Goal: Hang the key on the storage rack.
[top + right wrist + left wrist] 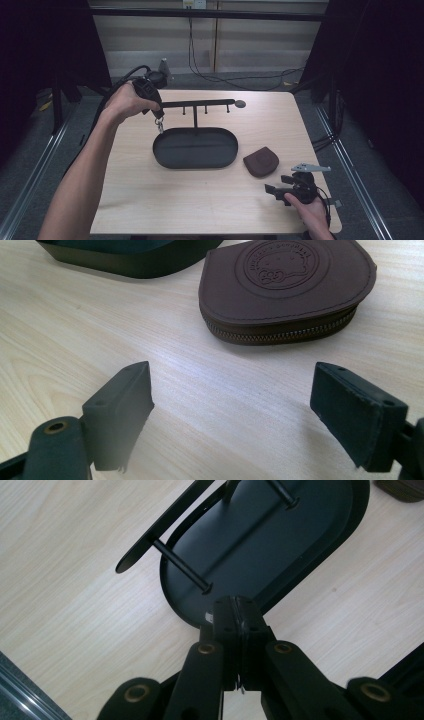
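1. Here, a small metal ring or clasp point(159, 123), too small to name surely, hangs from my left gripper point(156, 114), whose jaws are clenched on it above the left end of the black oval tray point(165, 159).
2. The tray's hook rack point(200, 104) stands just beside it.
3. My right gripper point(232, 412) rests released near the brown zip pouch point(285, 287).

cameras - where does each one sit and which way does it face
High view: above the person's side of the table, looking forward and down; both forearms, left gripper and right gripper show.
Left gripper view: on the left gripper, looking down at the stand's tray and hooks; its shut jaws pinch something small.
Right gripper view: on the right gripper, low over the table, facing the pouch; open jaws show.
Shared: all three show the tray and the pouch.
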`<state>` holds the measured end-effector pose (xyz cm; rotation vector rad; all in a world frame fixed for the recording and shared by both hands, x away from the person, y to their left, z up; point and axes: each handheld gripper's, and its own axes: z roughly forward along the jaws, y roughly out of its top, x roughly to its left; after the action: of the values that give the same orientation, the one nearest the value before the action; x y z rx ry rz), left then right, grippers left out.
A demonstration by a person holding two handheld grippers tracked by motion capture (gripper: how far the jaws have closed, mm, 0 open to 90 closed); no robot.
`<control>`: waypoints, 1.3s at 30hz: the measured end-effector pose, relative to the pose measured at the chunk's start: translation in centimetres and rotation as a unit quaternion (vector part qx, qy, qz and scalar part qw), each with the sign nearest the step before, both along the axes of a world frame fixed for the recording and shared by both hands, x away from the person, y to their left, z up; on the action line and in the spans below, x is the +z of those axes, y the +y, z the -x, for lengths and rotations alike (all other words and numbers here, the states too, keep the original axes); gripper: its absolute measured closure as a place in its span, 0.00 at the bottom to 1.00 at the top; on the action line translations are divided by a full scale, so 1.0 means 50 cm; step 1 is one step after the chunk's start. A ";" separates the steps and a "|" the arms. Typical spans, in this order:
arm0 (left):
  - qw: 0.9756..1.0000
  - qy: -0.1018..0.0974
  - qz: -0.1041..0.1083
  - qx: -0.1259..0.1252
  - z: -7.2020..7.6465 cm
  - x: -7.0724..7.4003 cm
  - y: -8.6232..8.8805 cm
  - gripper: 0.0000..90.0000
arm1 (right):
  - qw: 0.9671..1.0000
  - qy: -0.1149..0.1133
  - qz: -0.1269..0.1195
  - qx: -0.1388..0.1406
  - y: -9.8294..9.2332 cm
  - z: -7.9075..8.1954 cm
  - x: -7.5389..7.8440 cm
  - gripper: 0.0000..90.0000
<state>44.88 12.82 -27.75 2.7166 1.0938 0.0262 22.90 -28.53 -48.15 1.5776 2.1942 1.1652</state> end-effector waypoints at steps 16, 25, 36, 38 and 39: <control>1.000 0.003 -0.007 0.008 -0.029 -0.016 -0.008 0.99 | 1.000 0.003 -0.007 0.001 0.000 -0.001 -0.001 0.18; 1.000 -0.007 -0.010 0.020 -0.039 -0.013 -0.003 0.99 | 1.000 0.002 -0.006 0.003 0.000 0.000 0.000 0.18; 0.999 -0.021 -0.015 0.028 -0.047 -0.019 -0.006 0.99 | 1.000 0.002 -0.008 0.005 0.000 -0.001 -0.001 0.18; 0.999 -0.019 -0.016 0.027 -0.047 -0.020 -0.006 0.99 | 1.000 0.003 -0.008 0.003 0.000 0.000 0.000 0.18; 0.999 -0.022 -0.019 0.027 -0.045 -0.020 -0.007 0.99 | 1.000 0.002 -0.008 0.003 0.000 0.000 0.000 0.18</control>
<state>47.13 12.46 -28.75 2.7058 1.1651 0.1146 22.92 -28.54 -48.16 1.5839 2.1985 1.1853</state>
